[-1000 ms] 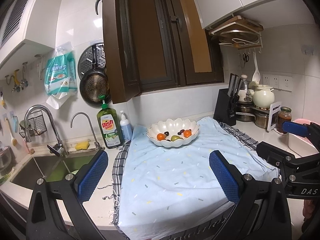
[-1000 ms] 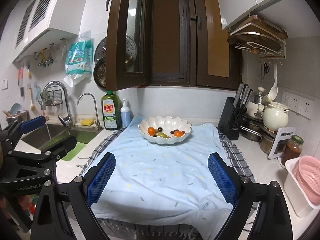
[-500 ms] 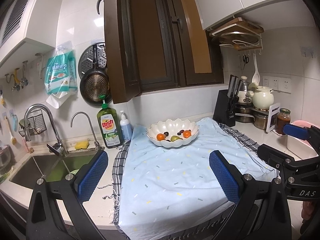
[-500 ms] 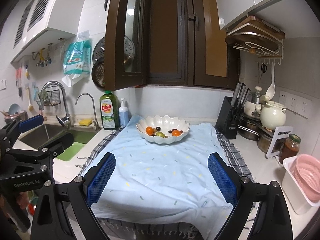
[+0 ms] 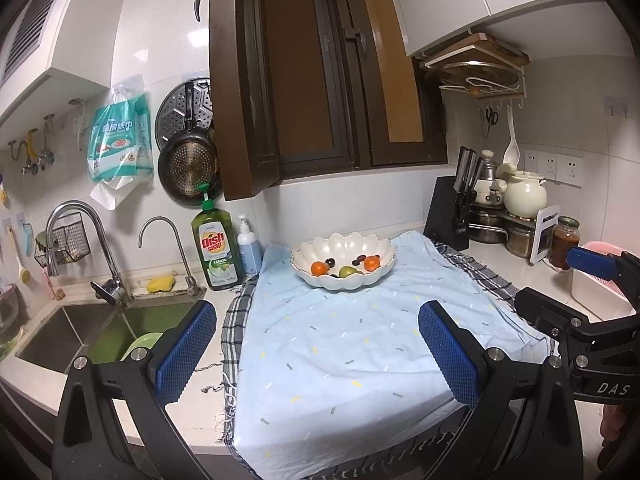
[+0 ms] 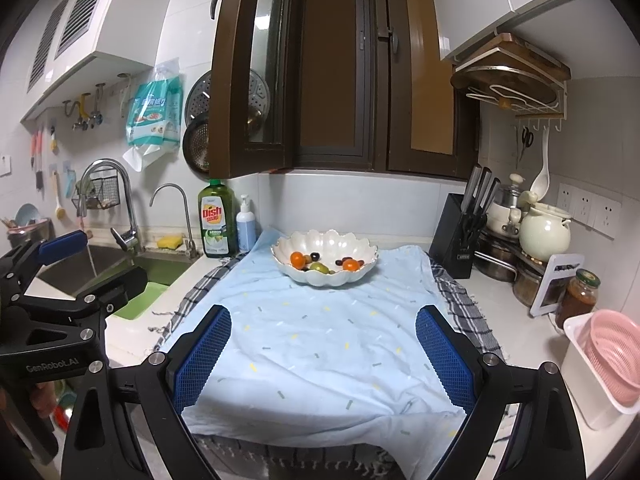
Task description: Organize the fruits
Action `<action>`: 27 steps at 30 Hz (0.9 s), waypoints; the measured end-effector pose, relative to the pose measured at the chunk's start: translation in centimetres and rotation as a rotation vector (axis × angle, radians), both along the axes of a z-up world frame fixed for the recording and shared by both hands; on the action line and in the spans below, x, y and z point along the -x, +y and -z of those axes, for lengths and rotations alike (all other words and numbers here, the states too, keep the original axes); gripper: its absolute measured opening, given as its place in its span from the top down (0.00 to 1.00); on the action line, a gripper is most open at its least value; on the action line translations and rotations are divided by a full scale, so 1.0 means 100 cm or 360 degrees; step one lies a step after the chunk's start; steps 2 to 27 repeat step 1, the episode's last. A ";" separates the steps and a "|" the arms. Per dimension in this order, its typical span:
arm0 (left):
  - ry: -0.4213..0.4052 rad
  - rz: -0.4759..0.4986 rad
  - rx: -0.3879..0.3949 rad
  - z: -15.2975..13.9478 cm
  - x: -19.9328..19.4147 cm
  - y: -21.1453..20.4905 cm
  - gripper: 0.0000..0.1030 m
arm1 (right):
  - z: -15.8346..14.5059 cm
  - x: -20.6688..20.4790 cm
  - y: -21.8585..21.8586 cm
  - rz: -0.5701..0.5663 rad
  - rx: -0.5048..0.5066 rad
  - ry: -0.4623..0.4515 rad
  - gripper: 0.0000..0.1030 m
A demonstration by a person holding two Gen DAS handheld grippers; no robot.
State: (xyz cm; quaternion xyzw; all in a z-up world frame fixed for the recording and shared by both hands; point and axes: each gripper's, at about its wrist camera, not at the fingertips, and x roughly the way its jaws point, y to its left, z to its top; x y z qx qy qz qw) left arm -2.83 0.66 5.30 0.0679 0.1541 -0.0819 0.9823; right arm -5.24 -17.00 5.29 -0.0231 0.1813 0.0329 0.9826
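Observation:
A white scalloped bowl point(image 5: 344, 280) point(image 6: 324, 278) stands at the far end of a light blue cloth point(image 5: 340, 344) point(image 6: 320, 340). In it lie two oranges point(image 5: 319, 268) point(image 6: 297, 259), a green fruit point(image 5: 347, 271) point(image 6: 319, 267) and several small dark fruits point(image 5: 359, 258). My left gripper point(image 5: 318, 354) is open and empty, above the near part of the cloth. My right gripper point(image 6: 323, 358) is open and empty too, beside it to the right. Each gripper shows at the edge of the other's view.
A sink point(image 5: 100, 332) with taps lies left, with a dish soap bottle point(image 5: 217, 248) and pump bottle point(image 5: 249, 250) behind it. A knife block point(image 5: 452, 220), pots, a jar point(image 5: 564, 240) and a pink colander point(image 6: 612, 360) stand right. An open window sash point(image 5: 236, 80) hangs overhead.
The right gripper has drifted slightly left and back; the bowl shifted a little left in its view. The left gripper has barely moved. Both stay open.

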 end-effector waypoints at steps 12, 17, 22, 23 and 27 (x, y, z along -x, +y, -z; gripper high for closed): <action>-0.0001 0.0002 0.0001 0.000 0.000 0.000 0.00 | 0.000 0.000 0.000 0.0002 -0.0002 0.0001 0.08; -0.0001 0.0002 0.0001 0.000 0.000 0.000 0.00 | 0.000 0.000 0.000 0.0002 -0.0002 0.0001 0.08; -0.0001 0.0002 0.0001 0.000 0.000 0.000 0.00 | 0.000 0.000 0.000 0.0002 -0.0002 0.0001 0.08; -0.0001 0.0002 0.0001 0.000 0.000 0.000 0.00 | 0.000 0.000 0.000 0.0002 -0.0002 0.0001 0.08; -0.0001 0.0002 0.0001 0.000 0.000 0.000 0.00 | 0.000 0.000 0.000 0.0002 -0.0002 0.0001 0.08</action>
